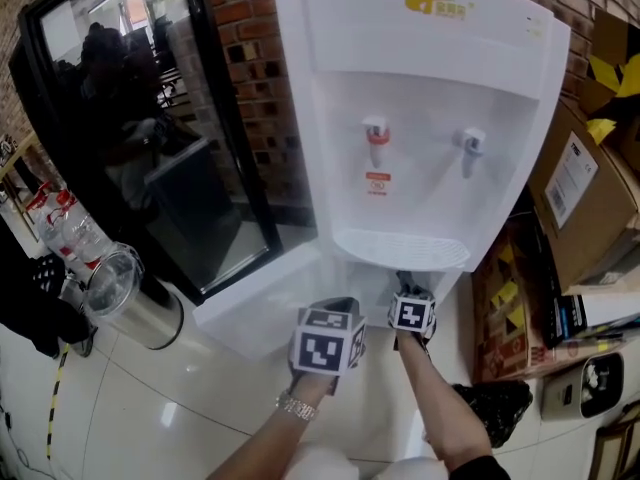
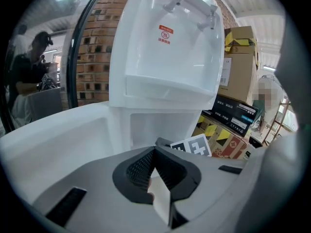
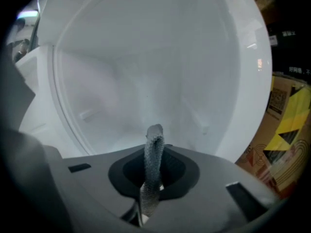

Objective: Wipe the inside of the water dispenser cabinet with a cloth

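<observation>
The white water dispenser (image 1: 430, 118) stands against a brick wall, its low cabinet door (image 1: 250, 303) swung open to the left. My right gripper (image 1: 410, 296) reaches under the drip tray into the cabinet opening. In the right gripper view it (image 3: 154, 147) is shut on a grey cloth (image 3: 154, 159), whose folded end sticks up before the white cabinet interior (image 3: 146, 81). My left gripper (image 1: 330, 340) hangs just left of it, outside the cabinet. Its jaws (image 2: 155, 157) are shut with nothing between them, facing the dispenser's front (image 2: 170, 67) and the open door (image 2: 53, 140).
A steel jug with a clear lid (image 1: 130, 303) stands on the floor at the left, below a black-framed glass door (image 1: 235, 138). Cardboard boxes (image 1: 580, 188) are stacked close on the dispenser's right. A black bag (image 1: 495, 408) lies by my right arm.
</observation>
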`<state>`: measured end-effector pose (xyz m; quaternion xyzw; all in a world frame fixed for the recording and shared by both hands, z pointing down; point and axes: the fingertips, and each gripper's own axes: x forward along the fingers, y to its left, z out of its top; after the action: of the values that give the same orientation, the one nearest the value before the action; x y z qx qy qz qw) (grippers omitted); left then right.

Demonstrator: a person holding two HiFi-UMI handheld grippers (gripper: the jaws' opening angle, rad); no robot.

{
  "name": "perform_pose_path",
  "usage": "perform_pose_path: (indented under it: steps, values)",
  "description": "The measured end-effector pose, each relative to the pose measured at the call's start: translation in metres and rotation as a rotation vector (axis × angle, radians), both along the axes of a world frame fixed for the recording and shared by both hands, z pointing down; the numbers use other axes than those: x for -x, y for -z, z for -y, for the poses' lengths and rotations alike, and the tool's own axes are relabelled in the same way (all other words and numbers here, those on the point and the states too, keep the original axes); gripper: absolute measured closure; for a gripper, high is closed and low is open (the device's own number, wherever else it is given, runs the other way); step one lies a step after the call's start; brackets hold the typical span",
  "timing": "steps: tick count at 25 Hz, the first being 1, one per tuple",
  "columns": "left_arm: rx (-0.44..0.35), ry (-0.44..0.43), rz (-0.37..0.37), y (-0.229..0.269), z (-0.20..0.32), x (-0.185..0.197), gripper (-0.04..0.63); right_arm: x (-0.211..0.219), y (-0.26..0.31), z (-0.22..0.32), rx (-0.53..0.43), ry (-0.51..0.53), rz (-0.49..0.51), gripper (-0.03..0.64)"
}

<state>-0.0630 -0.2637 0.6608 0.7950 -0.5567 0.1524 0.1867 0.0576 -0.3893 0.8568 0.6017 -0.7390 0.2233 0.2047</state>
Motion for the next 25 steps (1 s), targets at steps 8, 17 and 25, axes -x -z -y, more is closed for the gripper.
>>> perform_pose_path:
  steps: [8,17,25]
  values:
    - [0.057,0.017,0.033,-0.018,-0.002,0.009,0.594,0.102,-0.007,-0.027,0.015,0.277,0.082,0.597]
    - [0.07,0.035,0.053,-0.023,0.001,0.013,0.595,0.031,-0.037,-0.007,0.055,0.138,-0.068,0.597]
    - [0.096,0.008,0.057,-0.029,0.003,0.001,0.595,0.021,0.005,-0.005,-0.029,0.06,0.015,0.597]
